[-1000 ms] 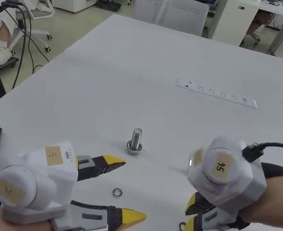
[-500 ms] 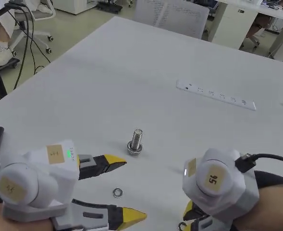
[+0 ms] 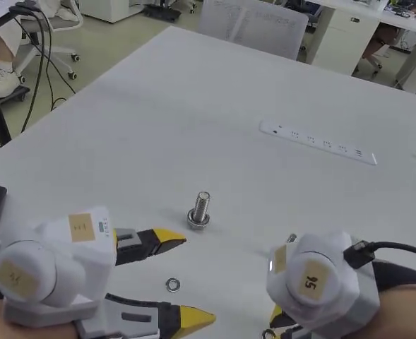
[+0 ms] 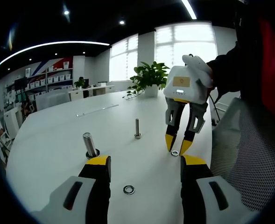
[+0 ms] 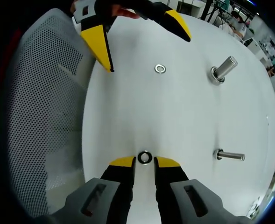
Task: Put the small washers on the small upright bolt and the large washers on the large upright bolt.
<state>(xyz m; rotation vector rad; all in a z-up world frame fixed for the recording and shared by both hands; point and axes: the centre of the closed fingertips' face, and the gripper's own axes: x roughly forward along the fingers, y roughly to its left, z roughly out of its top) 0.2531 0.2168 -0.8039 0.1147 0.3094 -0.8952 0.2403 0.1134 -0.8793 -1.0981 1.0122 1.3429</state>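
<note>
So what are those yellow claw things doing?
A person is sorting washers onto bolts on a white table. The right gripper has its fingers either side of a flat washer, about to pinch it. The left gripper hangs open above a second washer. The large bolt and small bolt stand upright nearby.

Matt white tabletop, shiny threaded metal bolt, bright metal washer, yellow plastic-looking fingers.

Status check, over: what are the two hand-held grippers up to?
Right hand-held gripper open, tips astride one washer. Left hand-held gripper open, second washer lying between its jaws. Large bolt and small bolt upright, nothing in the way.
</note>
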